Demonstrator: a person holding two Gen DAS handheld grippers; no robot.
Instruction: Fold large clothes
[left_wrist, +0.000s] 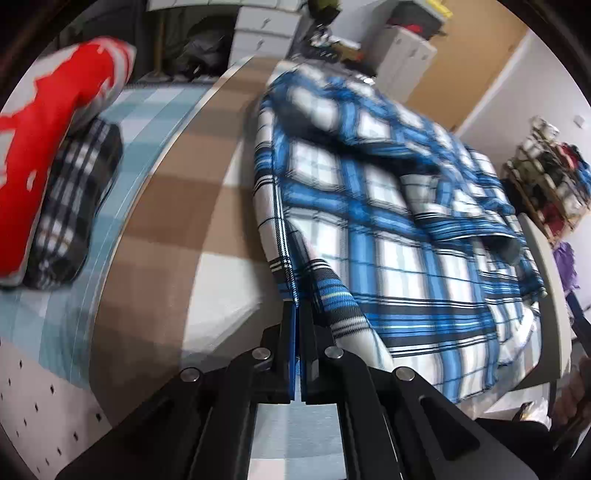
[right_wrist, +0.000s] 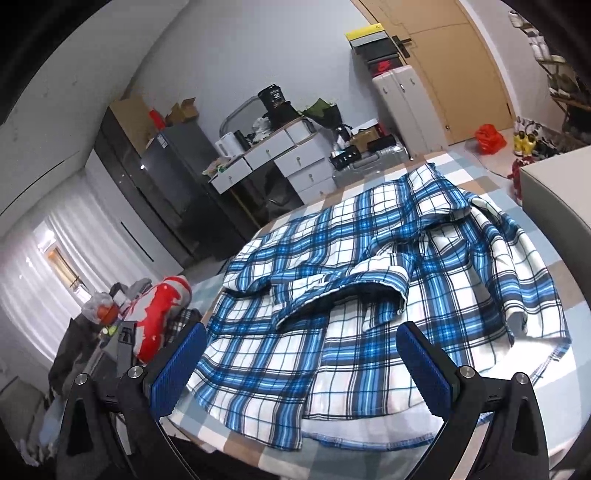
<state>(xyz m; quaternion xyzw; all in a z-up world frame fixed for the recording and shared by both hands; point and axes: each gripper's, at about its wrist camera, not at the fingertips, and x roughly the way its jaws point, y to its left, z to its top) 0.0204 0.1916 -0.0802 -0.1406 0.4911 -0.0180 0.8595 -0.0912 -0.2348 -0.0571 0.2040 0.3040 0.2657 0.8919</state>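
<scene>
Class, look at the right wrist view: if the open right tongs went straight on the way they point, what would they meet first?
Most likely the blue plaid shirt spread on the bed: it fills the line ahead of the right tongs. Depth is unclear, so exactly where on it is uncertain.

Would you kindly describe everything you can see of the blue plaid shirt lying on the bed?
The blue plaid shirt is a large, soft woven garment checked in blue, white and black. It lies spread but rumpled on the checked bed cover, with one sleeve folded across its middle, cuff open. The left hand-held gripper is shut on its side edge; the right hand-held gripper hovers open above the hem, not touching.
</scene>
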